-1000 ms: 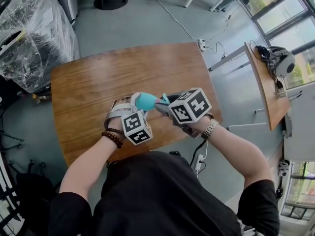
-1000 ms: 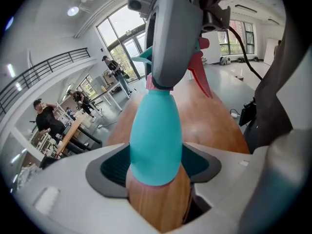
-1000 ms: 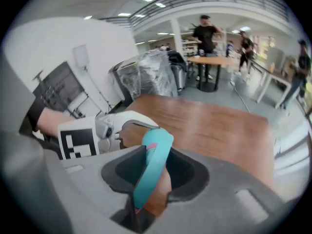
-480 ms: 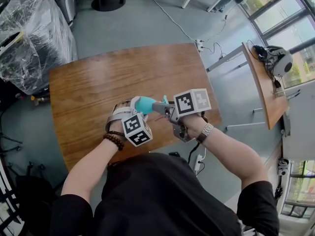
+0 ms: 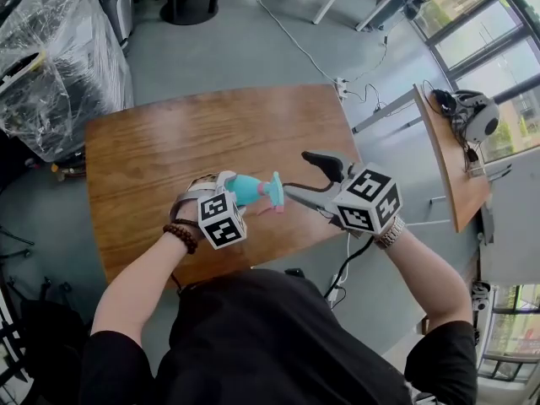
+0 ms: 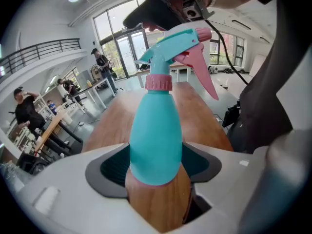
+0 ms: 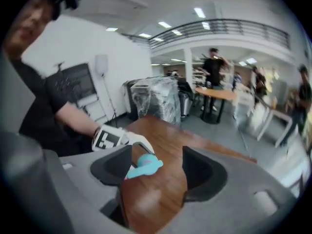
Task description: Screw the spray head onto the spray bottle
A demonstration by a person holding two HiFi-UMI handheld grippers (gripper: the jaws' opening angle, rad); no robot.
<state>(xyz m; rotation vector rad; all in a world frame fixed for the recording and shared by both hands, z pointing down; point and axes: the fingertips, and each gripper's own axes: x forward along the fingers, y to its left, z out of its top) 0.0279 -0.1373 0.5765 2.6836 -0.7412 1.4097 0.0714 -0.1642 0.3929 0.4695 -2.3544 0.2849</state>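
A teal spray bottle lies slanted over the wooden table, and my left gripper is shut on its body. In the left gripper view the bottle carries a pink collar, on which sits the teal spray head with its pink trigger. My right gripper stands just right of the spray head, apart from it. Its jaws are opening with nothing between them. In the right gripper view the bottle shows beyond my right gripper.
The table's near edge runs just under both grippers. A plastic-wrapped bundle stands at the far left. A second table with a headset is at the right. Cables cross the floor. People stand in the background.
My right gripper has let go of the spray head, opened its jaws and drawn back to the right. The left gripper still holds the bottle, shifted slightly left.
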